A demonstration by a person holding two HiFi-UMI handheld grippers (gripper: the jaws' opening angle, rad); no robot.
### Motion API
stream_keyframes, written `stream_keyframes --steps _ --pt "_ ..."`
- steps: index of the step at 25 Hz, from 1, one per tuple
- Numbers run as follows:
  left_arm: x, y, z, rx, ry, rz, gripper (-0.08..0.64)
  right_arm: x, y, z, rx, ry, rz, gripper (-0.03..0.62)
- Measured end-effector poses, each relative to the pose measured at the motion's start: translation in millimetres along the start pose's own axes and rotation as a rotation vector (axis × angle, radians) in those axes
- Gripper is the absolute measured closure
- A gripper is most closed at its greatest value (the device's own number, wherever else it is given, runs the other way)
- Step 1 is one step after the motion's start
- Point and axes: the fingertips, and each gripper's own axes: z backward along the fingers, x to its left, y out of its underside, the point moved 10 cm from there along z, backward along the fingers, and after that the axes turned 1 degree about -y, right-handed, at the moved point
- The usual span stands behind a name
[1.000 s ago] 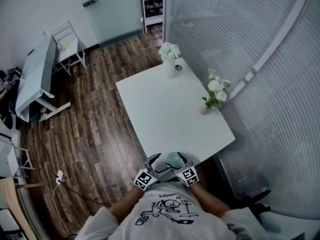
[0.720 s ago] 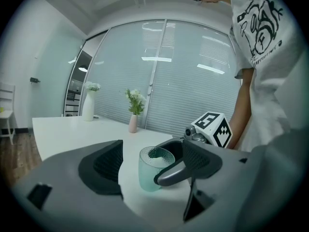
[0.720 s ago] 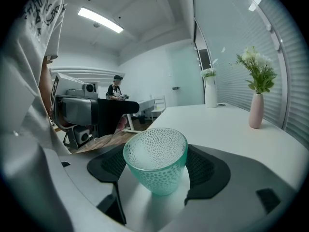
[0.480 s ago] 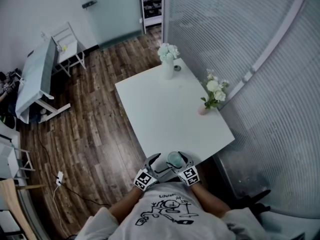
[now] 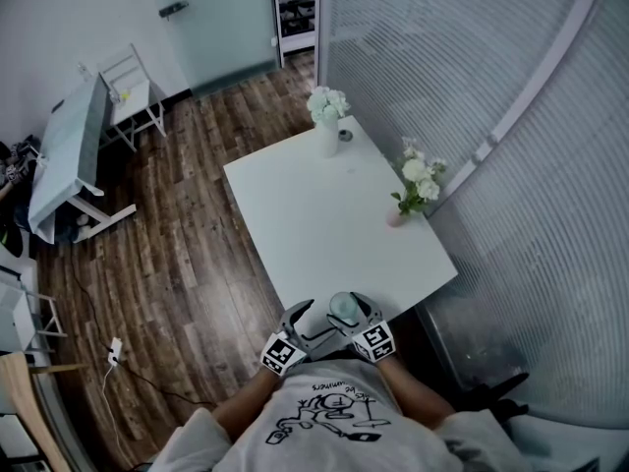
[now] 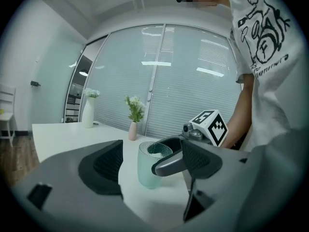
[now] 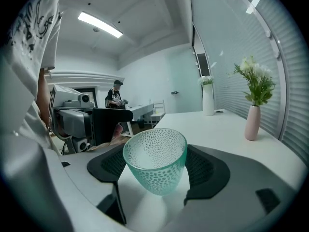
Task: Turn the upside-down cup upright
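Note:
A teal dimpled glass cup (image 7: pixel 155 166) stands mouth up at the near edge of the white table (image 5: pixel 324 214). My right gripper (image 7: pixel 155 172) is shut on it, one pad against each side. In the head view the cup (image 5: pixel 343 309) sits between the right gripper's (image 5: pixel 346 312) jaws, just ahead of the person's chest. My left gripper (image 5: pixel 306 324) hovers close to the left of it, open and holding nothing. The left gripper view looks along its own jaws (image 6: pixel 150 164) at the cup (image 6: pixel 148 170), partly covered by a jaw of the right gripper (image 6: pixel 176 162).
A white vase of flowers (image 5: pixel 327 126) and a small dish (image 5: pixel 345 135) stand at the table's far corner. A pink vase of flowers (image 5: pixel 398 214) stands by the right edge, near the glass wall. A white desk (image 5: pixel 69 155) and chair (image 5: pixel 133 87) stand to the left.
The right gripper and the cup have crept slightly forward on the table. The left gripper holds its place.

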Motion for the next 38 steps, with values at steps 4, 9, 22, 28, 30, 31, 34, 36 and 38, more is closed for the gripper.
stream_keyframes --steps 4,9,22,28,30,31,34,36,38 --pt "-1.3 -14.2 3.3 -0.013 -0.006 -0.009 0.186 1.8 -19.3 5.3 -0.017 0.000 -0.005 0.215" --pt "-1.4 -32.1 6.1 -0.019 -0.002 -0.040 0.186 3.7 -42.3 10.1 -0.039 -0.019 0.008 0.215" --pt "-9.7 -99.3 13.7 -0.093 0.028 -0.059 0.186 7.6 -114.4 33.4 -0.110 -0.058 -0.022 0.215" --pt "-20.0 -131.9 23.7 -0.119 0.040 -0.081 0.187 11.8 -151.3 48.5 -0.121 -0.067 -0.021 0.215" --pt "-21.3 -141.9 26.6 -0.131 0.040 -0.090 0.187 13.7 -164.1 53.7 -0.124 -0.079 -0.025 0.215" --pt "-21.6 -146.6 27.7 -0.135 0.039 -0.092 0.187 14.6 -171.0 56.4 -0.126 -0.085 -0.027 0.215" --pt "-21.5 -158.4 31.9 -0.155 0.031 -0.076 0.187 20.7 -193.1 64.6 -0.123 -0.100 -0.017 0.215" --pt "-20.2 -164.0 33.6 -0.163 0.025 -0.083 0.187 25.3 -207.7 69.3 -0.115 -0.106 -0.007 0.215" --pt "-19.4 -167.9 33.3 -0.163 0.024 -0.091 0.187 28.3 -220.6 73.6 -0.103 -0.112 -0.001 0.215"
